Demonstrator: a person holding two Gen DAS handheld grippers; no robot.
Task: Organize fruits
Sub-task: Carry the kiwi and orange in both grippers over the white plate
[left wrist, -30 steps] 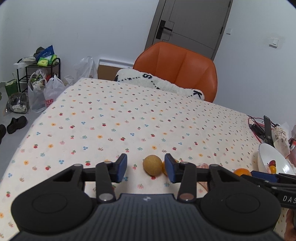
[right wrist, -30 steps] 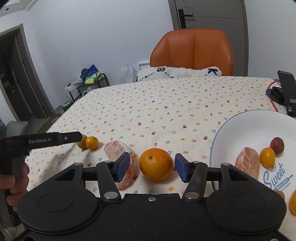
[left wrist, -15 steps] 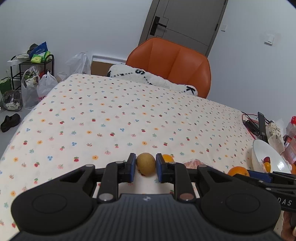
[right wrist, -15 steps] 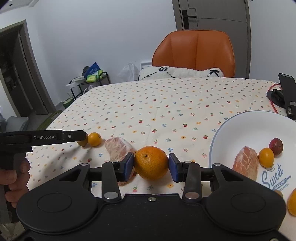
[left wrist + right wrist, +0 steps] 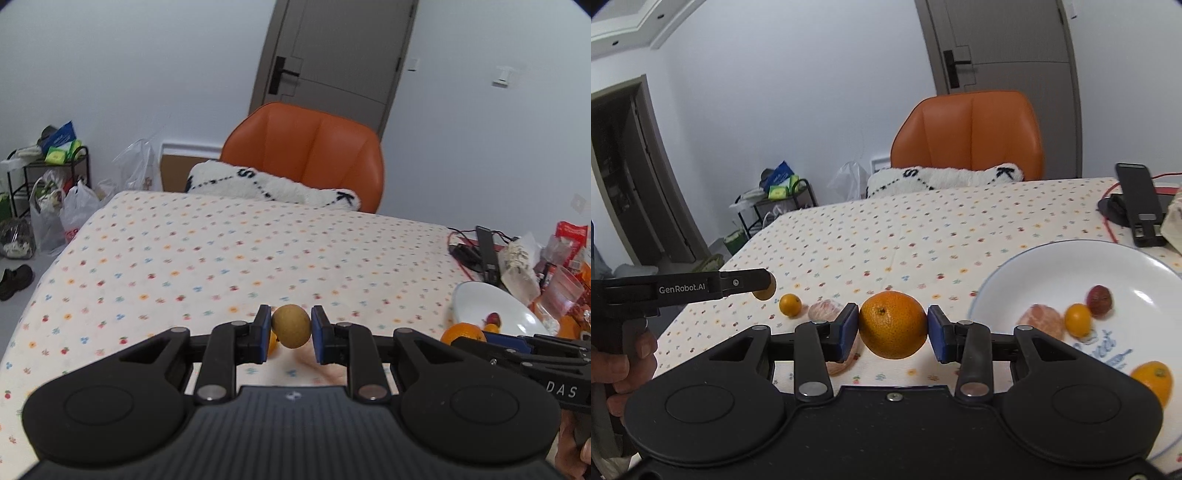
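Two oranges, two kumquats, one plate

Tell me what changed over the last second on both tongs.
Both tongs closed: the left tongs shut on the brown round fruit, the right tongs on the big orange, and each now looks raised off the cloth. The plate, small orange and peeled segment stayed put.

In the right wrist view the plate sits at lower right of the tabletop, holding five fruits. The orange is at centre between the claw pads — a kumquat lies left of it. A chair stands behind the tabletop.
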